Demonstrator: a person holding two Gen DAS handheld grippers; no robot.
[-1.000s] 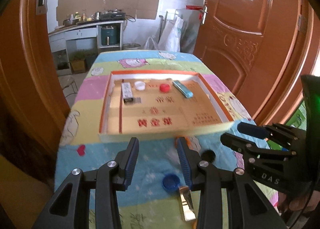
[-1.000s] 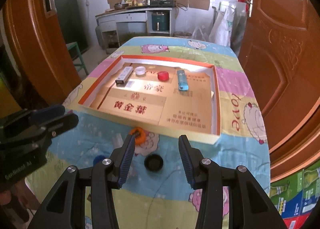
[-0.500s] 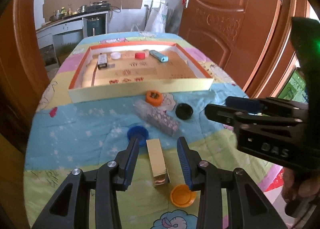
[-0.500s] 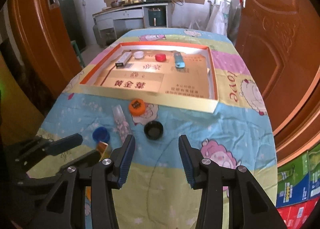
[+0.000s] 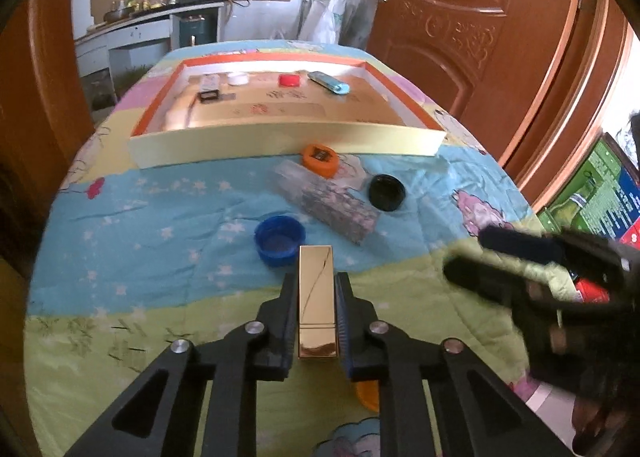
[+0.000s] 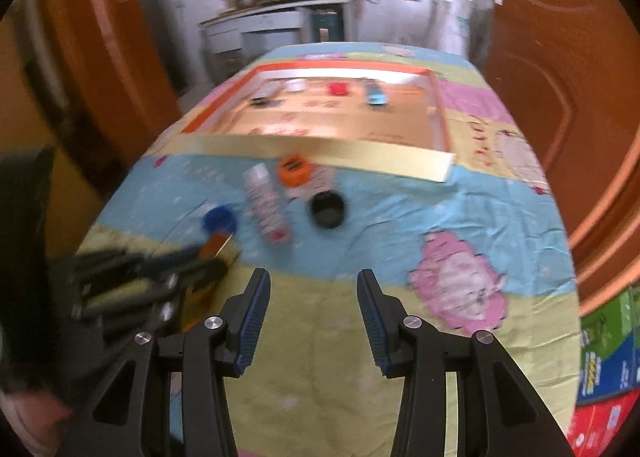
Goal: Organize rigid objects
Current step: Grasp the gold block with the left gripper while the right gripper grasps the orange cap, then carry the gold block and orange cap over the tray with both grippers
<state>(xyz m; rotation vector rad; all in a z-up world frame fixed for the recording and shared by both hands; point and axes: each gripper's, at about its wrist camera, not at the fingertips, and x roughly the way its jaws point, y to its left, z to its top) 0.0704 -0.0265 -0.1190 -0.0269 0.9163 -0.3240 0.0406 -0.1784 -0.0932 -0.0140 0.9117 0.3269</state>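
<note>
Near the tray (image 5: 280,137), the left gripper (image 5: 316,313) tilts downward, clamping one gold box (image 5: 316,297); the right gripper (image 6: 312,321) hovers open over two caps.

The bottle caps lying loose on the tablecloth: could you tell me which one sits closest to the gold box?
The blue cap, open side up, lies right by the gold box's far end; the orange cap and black cap sit nearer the tray.

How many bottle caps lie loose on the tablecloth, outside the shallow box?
4: an orange cap beside the box wall, a black cap to its right, a blue cap near the gold bar, and another orange one half hidden under the left tool.
</note>
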